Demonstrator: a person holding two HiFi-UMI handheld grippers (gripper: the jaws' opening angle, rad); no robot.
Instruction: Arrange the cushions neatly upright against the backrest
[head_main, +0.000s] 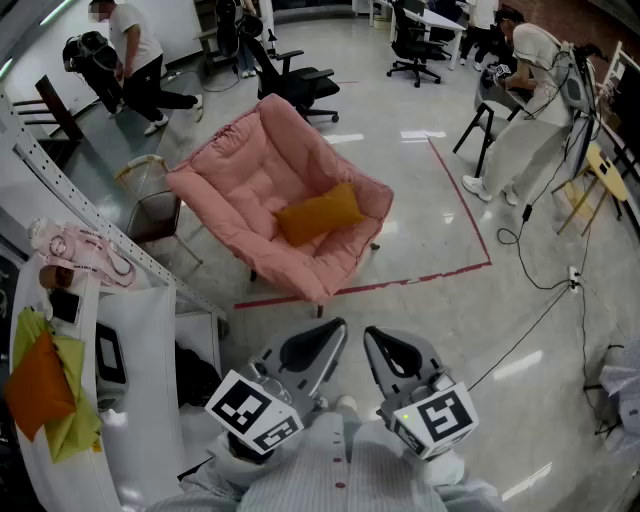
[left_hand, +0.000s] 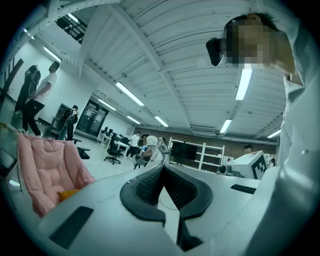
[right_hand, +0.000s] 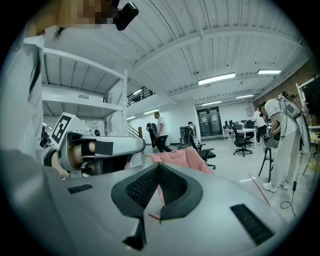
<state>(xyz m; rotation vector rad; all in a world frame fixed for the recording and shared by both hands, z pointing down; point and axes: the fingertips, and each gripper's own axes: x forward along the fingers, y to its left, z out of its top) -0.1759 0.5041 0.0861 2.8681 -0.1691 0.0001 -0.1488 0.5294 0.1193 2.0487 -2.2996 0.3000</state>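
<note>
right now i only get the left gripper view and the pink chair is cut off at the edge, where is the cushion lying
Observer: The orange cushion lies slanted in the middle of the seat of the pink chair, not propped against the backrest.
Operator: and the other side, holding anything
Observer: No. The right gripper has its jaws together with nothing between them.
Operator: any marks on the floor near the chair
Observer: A red tape line runs along the floor past the chair's front.
</note>
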